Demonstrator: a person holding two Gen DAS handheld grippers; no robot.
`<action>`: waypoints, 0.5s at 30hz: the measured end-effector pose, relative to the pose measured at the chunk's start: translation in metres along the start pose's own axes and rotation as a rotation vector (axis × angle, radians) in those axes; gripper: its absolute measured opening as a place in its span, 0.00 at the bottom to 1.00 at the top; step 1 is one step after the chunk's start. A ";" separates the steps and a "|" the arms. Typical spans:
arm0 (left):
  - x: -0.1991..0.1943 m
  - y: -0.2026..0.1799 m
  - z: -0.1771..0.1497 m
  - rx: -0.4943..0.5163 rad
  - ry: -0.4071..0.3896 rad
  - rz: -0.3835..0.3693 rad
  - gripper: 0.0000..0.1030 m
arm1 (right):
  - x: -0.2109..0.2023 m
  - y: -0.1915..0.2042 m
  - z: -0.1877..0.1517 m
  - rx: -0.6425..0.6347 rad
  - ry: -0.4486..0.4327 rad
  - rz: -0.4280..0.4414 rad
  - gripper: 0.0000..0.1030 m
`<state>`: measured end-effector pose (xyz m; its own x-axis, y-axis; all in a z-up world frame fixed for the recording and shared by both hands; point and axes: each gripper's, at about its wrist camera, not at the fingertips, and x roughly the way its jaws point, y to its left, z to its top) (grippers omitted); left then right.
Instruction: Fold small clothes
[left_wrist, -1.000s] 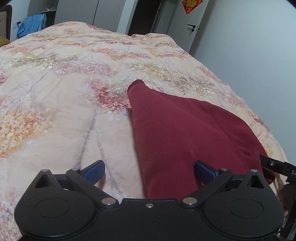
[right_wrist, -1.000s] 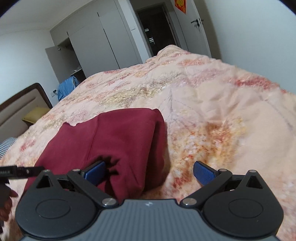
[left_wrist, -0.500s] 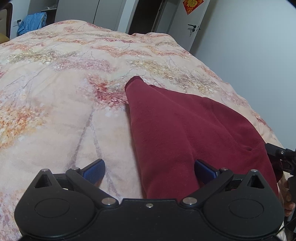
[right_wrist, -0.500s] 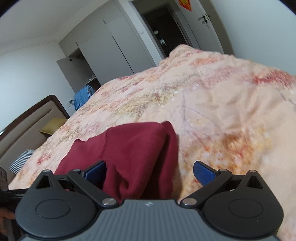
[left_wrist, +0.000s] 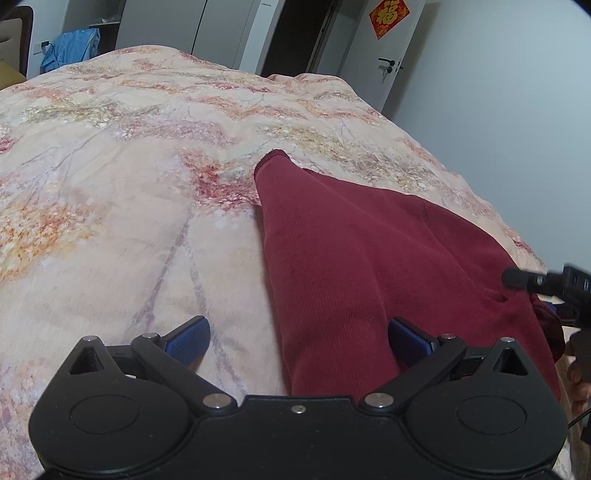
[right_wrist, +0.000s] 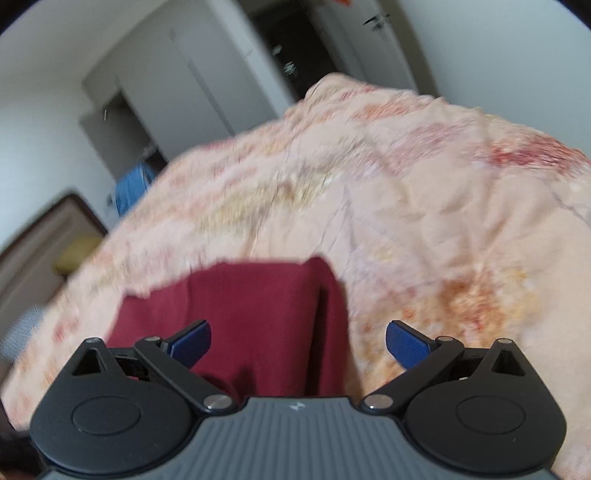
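Garment (left_wrist: 354, 266), dark red knit, is lying on the bed (left_wrist: 110, 206) over the floral quilt, already doubled over w/ a long fold edge running away from the left wrist cam toward a far corner. Left claw (left_wrist: 298, 338) is hovering just above the near end, jaws spread wide, one blue pad over bare quilt and the other over red cloth, nothing pinched. Right claw (right_wrist: 297, 339) is also spread wide, holding nothing; its view is blurred, so detail is poor, but the left pad is sitting over the garment (right_wrist: 240, 314) and the right pad over the quilt (right_wrist: 443, 221), w/ the garment's thick folded edge between them. In the left view the other tool's black tip (left_wrist: 524, 280) is showing at the garment's right side, near a small opening in the cloth; whether it's touching the fabric can't be told. Judging by the look: soft, light, ribbed or fleecy knit, no stiffness, so it's prob going to sag and drape the moment it's lifted and won't keep a crease unless pressed flat. Not slippery, not fragile; pads should be gripping it fine. Best hold seems to be the two near corners, one per claw, pinching all layers together at the edge so the stack isn't sliding apart. Risk: catching only the top layer, or snagging quilt along w/ it, since the bedding is soft and puffy underneath.
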<state>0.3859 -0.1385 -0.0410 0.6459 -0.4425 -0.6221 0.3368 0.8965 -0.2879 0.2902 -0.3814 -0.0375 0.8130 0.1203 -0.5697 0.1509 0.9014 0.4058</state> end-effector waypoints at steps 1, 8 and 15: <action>0.000 0.000 0.000 0.002 0.000 -0.002 1.00 | -0.002 0.003 -0.006 -0.030 0.008 -0.005 1.00; 0.000 0.001 0.003 0.014 0.023 -0.012 1.00 | -0.032 -0.010 -0.041 -0.114 0.003 -0.015 1.00; -0.003 -0.009 0.020 0.060 0.080 0.028 1.00 | -0.044 0.001 -0.027 -0.153 -0.107 -0.040 1.00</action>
<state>0.3942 -0.1458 -0.0222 0.6000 -0.4120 -0.6858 0.3618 0.9043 -0.2267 0.2393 -0.3746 -0.0313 0.8645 0.0453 -0.5006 0.1038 0.9584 0.2660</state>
